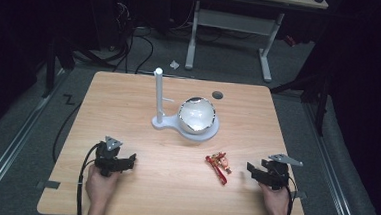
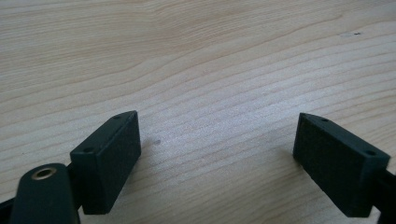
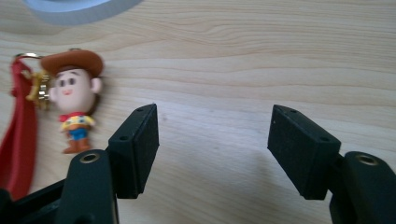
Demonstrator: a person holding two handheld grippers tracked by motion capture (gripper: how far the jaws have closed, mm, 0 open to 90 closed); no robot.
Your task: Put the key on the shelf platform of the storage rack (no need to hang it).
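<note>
Left of the white stand, near the table's front edge, sits the left gripper, held in the person's left hand with its grey three-cornered plate on top and a black cable trailing back off the edge. Its own camera shows the left gripper's jaws spread wide apart with nothing but bare wood grain between them, so yeah, empty. The stand itself is roughly mid-table, a bit toward the far side: a flat white base with a tall upright post on its left end and a shiny white ball resting on the right part of the base. In front of the stand and slightly to its right lies a little cowboy figure keychain with a red strap, flat on the wood. The right gripper view gets it up close: the cowboy figure has a brown hat, and its red strap runs along beside it, just outside the left jaw, not touching. Farther right of the stand, near the front right corner, is the right gripper in the person's right hand. The right gripper is gaping open too, only table between the jaws.
</note>
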